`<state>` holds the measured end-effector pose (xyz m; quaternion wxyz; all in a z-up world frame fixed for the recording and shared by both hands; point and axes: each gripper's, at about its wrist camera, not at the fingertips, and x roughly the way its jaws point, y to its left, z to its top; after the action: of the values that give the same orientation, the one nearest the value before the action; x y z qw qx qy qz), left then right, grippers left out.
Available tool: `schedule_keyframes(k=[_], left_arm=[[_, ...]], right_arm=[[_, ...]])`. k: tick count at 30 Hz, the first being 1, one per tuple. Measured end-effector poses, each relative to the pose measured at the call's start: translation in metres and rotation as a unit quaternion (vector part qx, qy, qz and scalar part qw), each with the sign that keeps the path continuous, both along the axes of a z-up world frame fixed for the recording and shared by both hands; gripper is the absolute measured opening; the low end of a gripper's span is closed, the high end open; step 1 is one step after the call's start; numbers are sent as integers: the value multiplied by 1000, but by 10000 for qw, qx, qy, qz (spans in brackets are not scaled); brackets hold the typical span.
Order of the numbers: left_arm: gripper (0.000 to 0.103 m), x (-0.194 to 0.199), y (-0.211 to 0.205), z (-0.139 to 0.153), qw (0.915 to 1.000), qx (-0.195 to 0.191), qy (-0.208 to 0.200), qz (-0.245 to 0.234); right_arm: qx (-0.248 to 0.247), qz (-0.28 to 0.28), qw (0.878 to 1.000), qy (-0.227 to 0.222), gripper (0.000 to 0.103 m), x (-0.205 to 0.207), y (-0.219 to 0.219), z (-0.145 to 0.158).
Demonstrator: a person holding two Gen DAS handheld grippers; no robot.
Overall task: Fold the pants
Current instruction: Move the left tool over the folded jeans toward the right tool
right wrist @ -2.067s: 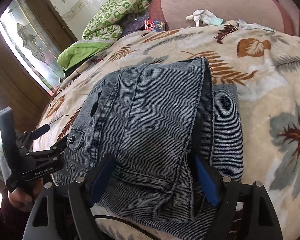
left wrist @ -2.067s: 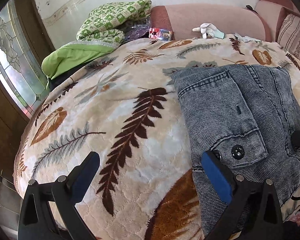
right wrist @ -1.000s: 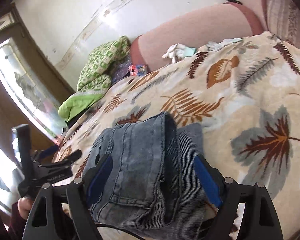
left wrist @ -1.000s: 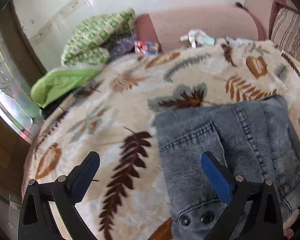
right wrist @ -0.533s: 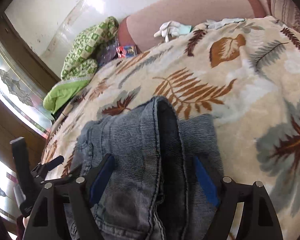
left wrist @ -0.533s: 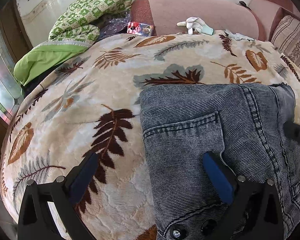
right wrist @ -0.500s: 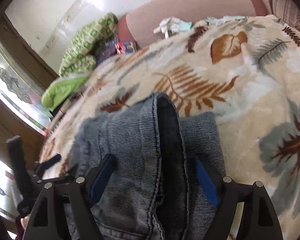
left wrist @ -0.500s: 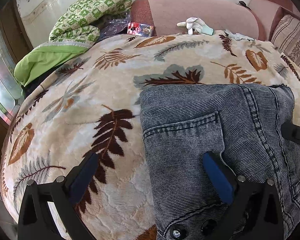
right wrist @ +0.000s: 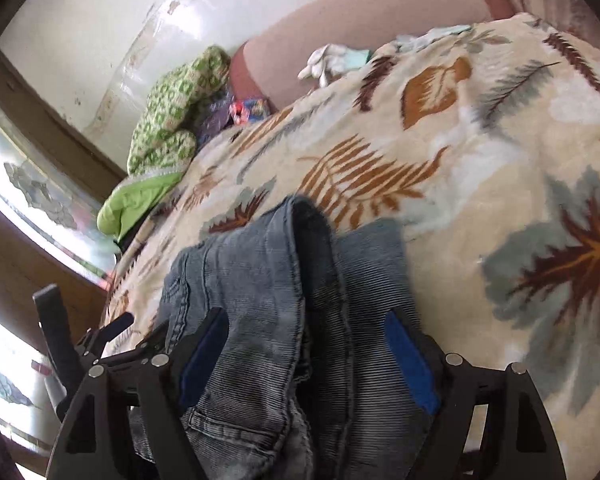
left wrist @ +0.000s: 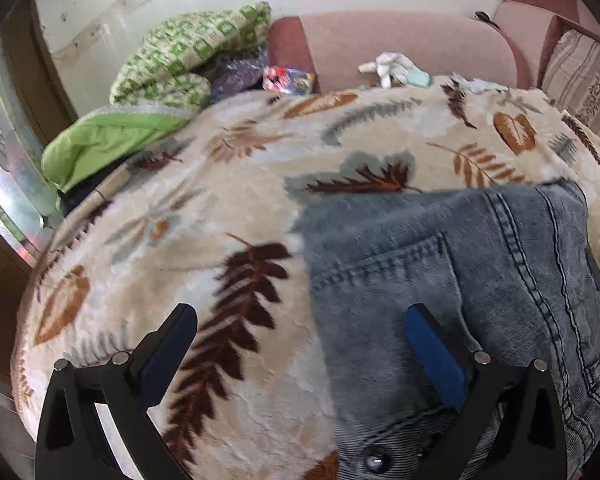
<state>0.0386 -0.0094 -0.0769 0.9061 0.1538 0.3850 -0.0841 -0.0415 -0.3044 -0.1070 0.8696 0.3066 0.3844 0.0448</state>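
Left tool (left wrist: pixel 296 344) and right tool (right wrist: pixel 308 344) gape wide.

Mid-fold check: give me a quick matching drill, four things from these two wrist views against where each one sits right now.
Things:
1. jeans
2. white glove
3. green quilt
4. striped cushion

Places:
A. piled at the far left, against the wall
B. far right, beside the pink sofa back
C. folded on the leaf blanket, nearest the grippers
D. at the blanket's far edge, against the pink sofa back

Pairs: 1-C, 2-D, 3-A, 4-B
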Motion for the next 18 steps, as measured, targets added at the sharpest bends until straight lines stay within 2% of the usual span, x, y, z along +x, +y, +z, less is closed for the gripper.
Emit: schedule_keyframes(k=[3,8,11,14,18], left_arm=[[103,9,20,12,9995,-292,21,119],[103,25,40,-1,9937,-718,860,-91],[103,27,42,-10,9841,-941,1427,-479],[103,27,47,-13,9766,-1166,1705,-603],[103,28,46,-19,9623,-1456,2122,-875]], right_arm=[[210,-334,9992,49,83,-12,-25,2],[1100,-501,9909,587,83,-15,-60,-17],[1244,-410,9882,789,83,-13,-64,-24],[1244,-343,9881,834,83,-12,-64,-25],[1160,-247,9891,874,83,-10,-60,-25]])
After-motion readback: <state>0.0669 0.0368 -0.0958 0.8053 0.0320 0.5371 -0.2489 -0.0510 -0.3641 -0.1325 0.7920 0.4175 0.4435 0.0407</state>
